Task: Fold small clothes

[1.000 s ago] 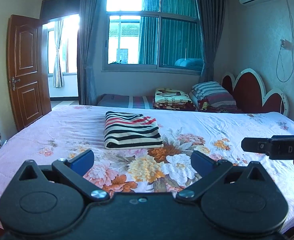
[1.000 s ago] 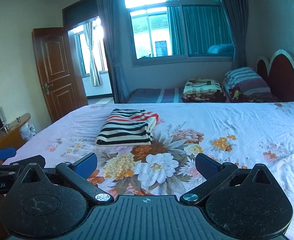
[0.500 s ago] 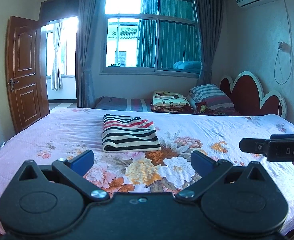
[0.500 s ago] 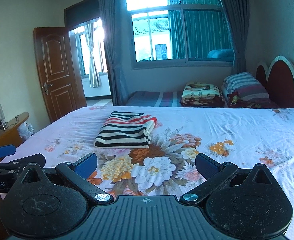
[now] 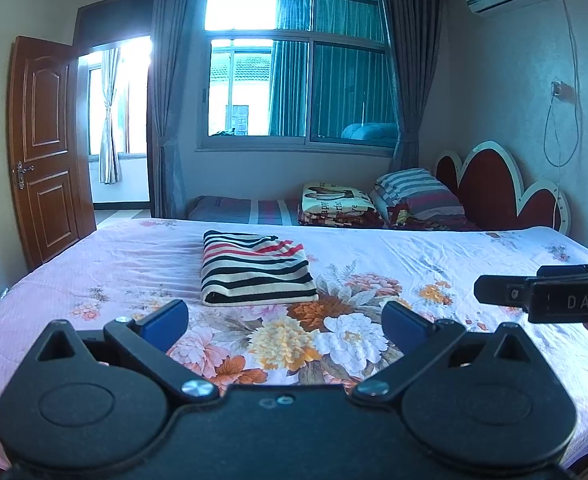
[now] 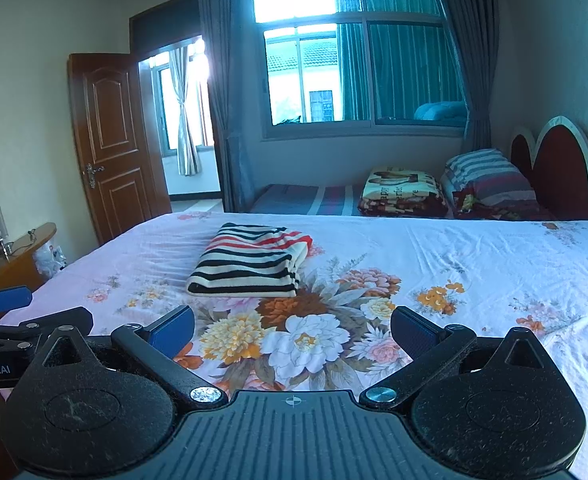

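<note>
A folded garment with black, cream and red stripes (image 5: 256,270) (image 6: 250,262) lies flat on the floral bedsheet (image 5: 94,272) (image 6: 474,264), left of the middle of the bed. My left gripper (image 5: 284,320) hangs open above the near part of the bed, well short of the garment, with nothing between its blue pads. My right gripper (image 6: 292,326) is open too and holds nothing, equally far back from the garment. Each gripper shows at the edge of the other's view: the right one (image 5: 542,296), the left one (image 6: 14,320).
Folded blankets (image 5: 340,204) and a striped pillow (image 5: 418,194) sit on a second bed beyond, by a red headboard (image 5: 490,188). An open wooden door (image 5: 42,152) stands at the left. A wooden cabinet (image 6: 10,260) flanks the bed's left side.
Both cameras have tilted up and drawn back a little, so the garment and bed sit lower in view. Both grippers stay open. The garment has not moved.
</note>
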The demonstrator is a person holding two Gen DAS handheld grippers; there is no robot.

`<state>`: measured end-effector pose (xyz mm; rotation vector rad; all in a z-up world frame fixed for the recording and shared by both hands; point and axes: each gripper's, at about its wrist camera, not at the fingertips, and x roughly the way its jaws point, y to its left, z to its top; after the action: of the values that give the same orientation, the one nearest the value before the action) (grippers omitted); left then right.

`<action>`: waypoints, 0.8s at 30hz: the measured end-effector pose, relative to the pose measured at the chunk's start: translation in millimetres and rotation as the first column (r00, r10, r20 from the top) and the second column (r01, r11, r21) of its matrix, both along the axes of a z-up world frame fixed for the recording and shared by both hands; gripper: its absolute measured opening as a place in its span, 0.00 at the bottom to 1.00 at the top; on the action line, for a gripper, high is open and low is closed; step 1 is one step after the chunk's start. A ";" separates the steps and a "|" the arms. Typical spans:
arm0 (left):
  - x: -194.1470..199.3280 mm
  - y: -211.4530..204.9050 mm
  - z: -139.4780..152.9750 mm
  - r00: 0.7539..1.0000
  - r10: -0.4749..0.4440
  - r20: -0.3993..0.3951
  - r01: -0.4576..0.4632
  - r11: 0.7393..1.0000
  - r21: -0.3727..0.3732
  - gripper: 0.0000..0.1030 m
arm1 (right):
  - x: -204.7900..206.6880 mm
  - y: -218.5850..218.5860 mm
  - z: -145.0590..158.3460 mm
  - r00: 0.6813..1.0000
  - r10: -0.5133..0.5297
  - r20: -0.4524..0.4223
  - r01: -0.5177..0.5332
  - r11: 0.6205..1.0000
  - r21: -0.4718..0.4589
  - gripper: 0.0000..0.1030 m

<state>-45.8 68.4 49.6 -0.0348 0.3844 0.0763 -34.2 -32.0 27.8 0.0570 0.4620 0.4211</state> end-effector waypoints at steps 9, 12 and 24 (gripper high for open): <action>-0.3 0.2 -0.1 1.000 -0.002 0.000 0.002 1.000 0.000 0.99 | -0.5 -0.9 0.3 1.000 0.001 0.004 -0.001 1.000 -0.005 1.00; -0.5 0.4 0.0 1.000 -0.002 0.000 0.002 1.000 -0.001 0.99 | -0.9 -0.4 0.3 1.000 -0.001 0.006 0.001 1.000 -0.005 1.00; 1.9 -1.9 -0.1 1.000 -0.006 0.002 0.006 1.000 -0.008 0.99 | 0.3 -5.1 1.8 1.000 0.005 0.011 -0.005 1.000 -0.007 1.00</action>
<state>-43.9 66.5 49.5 -0.0420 0.3831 0.0690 -33.9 -37.0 29.6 0.0467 0.4526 0.4244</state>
